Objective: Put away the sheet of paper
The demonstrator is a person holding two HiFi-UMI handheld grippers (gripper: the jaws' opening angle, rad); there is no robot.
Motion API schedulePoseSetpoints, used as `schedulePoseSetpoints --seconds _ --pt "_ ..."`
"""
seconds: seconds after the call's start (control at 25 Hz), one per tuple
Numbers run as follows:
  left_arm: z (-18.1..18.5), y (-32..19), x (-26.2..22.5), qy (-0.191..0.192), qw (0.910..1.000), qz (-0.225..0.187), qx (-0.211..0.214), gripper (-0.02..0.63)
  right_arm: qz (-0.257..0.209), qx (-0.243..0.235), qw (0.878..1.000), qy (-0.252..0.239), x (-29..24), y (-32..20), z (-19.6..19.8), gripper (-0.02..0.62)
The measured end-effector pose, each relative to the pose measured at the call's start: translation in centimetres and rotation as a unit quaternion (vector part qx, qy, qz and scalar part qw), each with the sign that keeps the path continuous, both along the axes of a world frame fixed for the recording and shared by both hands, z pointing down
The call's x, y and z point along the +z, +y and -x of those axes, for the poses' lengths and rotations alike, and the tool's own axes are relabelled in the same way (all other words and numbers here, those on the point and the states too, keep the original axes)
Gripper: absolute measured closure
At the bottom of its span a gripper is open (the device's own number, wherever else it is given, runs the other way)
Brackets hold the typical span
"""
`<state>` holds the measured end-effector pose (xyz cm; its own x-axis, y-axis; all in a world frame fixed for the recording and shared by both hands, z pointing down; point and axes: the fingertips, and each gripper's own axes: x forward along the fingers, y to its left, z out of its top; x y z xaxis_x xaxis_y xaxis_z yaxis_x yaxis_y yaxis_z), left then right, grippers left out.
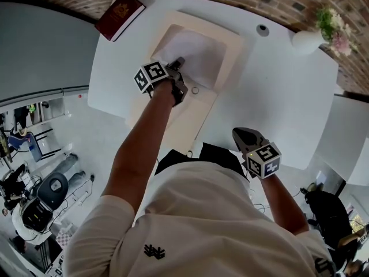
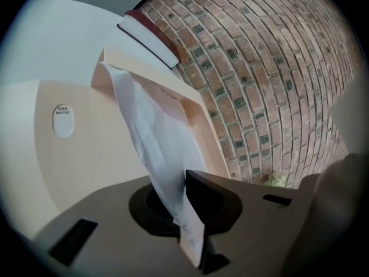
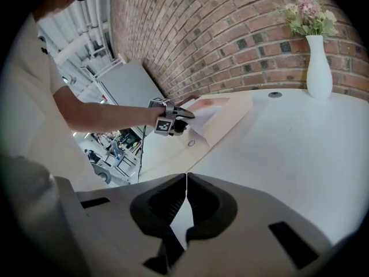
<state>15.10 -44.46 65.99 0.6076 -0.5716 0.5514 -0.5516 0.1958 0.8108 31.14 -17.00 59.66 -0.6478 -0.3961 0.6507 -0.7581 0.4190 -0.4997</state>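
Paper (image 2: 153, 131) is pinched in the left tool (image 2: 183, 180), and its far end lies in the open box file (image 1: 233, 42) on the desk (image 1: 277, 97). Right tool (image 3: 185, 178), jaws together and empty, hovers near the desk's front edge.

White paper (image 2: 147, 126), cream folder (image 2: 86, 172), red-brick wall (image 2: 265, 68).

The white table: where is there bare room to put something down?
Bare: the stretch of table right of the box file, from the vase down to the right hand-held gripper. Crowded: the left, with red book, sheet of paper and left hand-held gripper.
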Motion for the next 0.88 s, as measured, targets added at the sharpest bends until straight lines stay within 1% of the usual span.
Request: schedulePoseSetpoints --seconds 0.08,0.12,0.16,0.28,0.36,0.52,0.72,0.88 --pt "-0.3 -0.2 -0.1 -0.017 0.9998 -0.002 0.009 0.573 0.001 -0.001 1.000 -0.002 0.1 -0.2 -0.3 0.565" --pt "-0.5 -0.3 -0.1 -0.025 0.9996 -0.003 0.015 0.535 0.001 -0.001 1.000 -0.003 0.1 -0.3 -0.5 0.566" --pt "-0.6 -0.4 -0.2 -0.033 0.9992 -0.004 0.022 0.479 0.000 0.000 1.000 -0.005 0.2 -0.4 -0.6 0.565" --pt "-0.9 -0.4 -0.1 -0.055 0.9978 -0.006 0.036 0.442 0.000 -0.002 1.000 -0.008 0.3 -0.6 -0.8 0.565" --pt "-1.0 -0.2 0.0 -0.072 0.9963 -0.004 0.047 0.427 -0.001 -0.003 1.000 -0.010 0.3 -0.8 -0.8 0.565" --pt "-1.1 0.1 0.2 -0.107 0.9918 0.012 0.068 0.396 -0.006 0.001 1.000 -0.015 0.3 -1.1 -1.0 0.565" --pt "-1.0 0.3 -0.3 -0.128 0.9890 0.019 0.072 0.367 -0.009 0.001 1.000 -0.021 0.0 -0.8 -0.9 0.565" --pt "-1.1 0.7 -0.5 -0.129 0.9886 0.023 0.074 0.354 -0.009 0.001 1.000 -0.025 0.0 -0.6 -0.8 0.565"
